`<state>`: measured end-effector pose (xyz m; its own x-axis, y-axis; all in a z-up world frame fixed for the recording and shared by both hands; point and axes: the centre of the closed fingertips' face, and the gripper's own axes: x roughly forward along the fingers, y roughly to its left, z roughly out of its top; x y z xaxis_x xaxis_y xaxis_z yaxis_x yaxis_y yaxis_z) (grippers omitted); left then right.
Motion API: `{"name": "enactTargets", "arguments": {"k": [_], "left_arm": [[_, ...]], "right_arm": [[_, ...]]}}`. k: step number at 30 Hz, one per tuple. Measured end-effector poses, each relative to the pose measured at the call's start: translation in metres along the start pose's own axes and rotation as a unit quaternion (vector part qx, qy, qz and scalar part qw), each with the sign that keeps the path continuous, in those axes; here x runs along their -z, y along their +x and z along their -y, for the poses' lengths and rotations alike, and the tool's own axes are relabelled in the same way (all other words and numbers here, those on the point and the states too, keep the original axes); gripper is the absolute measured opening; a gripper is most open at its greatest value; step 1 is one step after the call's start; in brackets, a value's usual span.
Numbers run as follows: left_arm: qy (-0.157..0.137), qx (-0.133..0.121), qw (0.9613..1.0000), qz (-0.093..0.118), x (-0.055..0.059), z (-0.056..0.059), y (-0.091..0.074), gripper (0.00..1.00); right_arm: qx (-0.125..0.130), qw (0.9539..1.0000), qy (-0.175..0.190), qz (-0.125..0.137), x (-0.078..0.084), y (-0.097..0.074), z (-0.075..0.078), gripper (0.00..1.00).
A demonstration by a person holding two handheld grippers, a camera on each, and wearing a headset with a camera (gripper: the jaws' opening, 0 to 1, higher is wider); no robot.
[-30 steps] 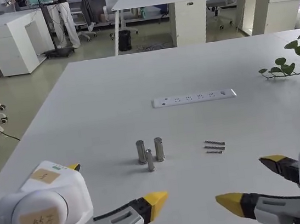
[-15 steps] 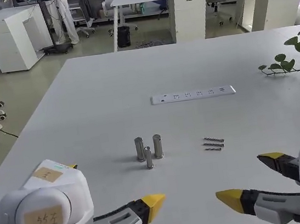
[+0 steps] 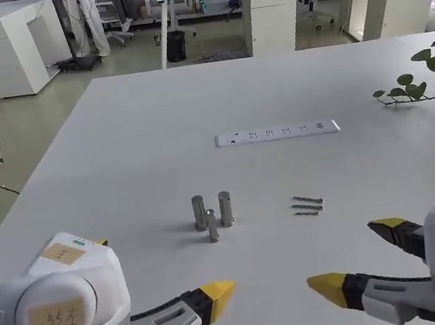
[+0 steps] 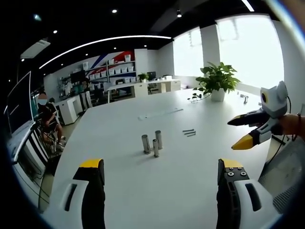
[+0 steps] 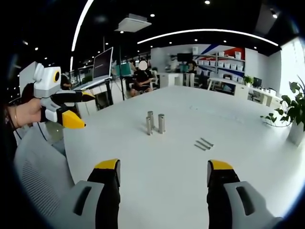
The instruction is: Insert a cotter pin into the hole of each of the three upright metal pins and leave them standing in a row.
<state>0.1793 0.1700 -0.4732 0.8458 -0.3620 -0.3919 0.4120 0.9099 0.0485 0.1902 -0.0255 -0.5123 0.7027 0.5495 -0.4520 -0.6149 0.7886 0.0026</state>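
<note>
The white tabletop [image 3: 119, 143] spreads out ahead of me. My left tongs [image 4: 161, 166] hover over its near edge at 7 o'clock in the head view, jaws spread wide and holding nothing; their yellow tips stand well apart in the left gripper view. My right tongs [image 5: 163, 165] hover at 5 o'clock, likewise gaping and empty. Each pair shows in the other's view, off to the side, jaws parted there too. A leafy plant [image 3: 424, 83] trails its stems onto the tabletop at 2 o'clock, near the right edge. A long white power strip [image 3: 278, 132] lies flat at 12 o'clock, beyond the work. Between the strip and my tongs, the three metal pins [image 3: 225, 208] stand upright in a tight cluster at about 11 o'clock from the gap between my tongs. Two are side by side and the third is just in front of them, at their 6 o'clock. I cannot tell whether they touch. The three cotter pins [image 3: 307, 205] lie flat at 3 o'clock of that cluster, side by side and close together, apart from the metal pins and well clear of both tongs
</note>
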Motion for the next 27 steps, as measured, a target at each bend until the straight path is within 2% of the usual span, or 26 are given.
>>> {"name": "enactTargets", "arguments": {"k": [4, 9, 23, 27], "left_arm": [[-0.002, 0.005, 1.0, 0.007, -0.001, 0.002, 0.002, 0.99], [0.007, 0.003, 1.0, 0.0, 0.002, 0.001, 0.005, 0.98], [0.001, 0.004, 1.0, -0.006, 0.007, -0.001, 0.011, 0.95], [0.003, 0.005, 1.0, -0.008, 0.009, 0.0, 0.012, 0.95]], "right_arm": [[-0.01, 0.9999, -0.004, 0.0, -0.002, 0.007, -0.002, 0.69], [-0.02, 0.9998, -0.007, 0.001, -0.005, 0.018, -0.003, 0.66], [-0.057, 0.998, -0.026, 0.006, -0.018, 0.057, -0.011, 0.56], [-0.076, 0.997, 0.005, 0.016, -0.024, 0.07, -0.014, 0.53]]}}
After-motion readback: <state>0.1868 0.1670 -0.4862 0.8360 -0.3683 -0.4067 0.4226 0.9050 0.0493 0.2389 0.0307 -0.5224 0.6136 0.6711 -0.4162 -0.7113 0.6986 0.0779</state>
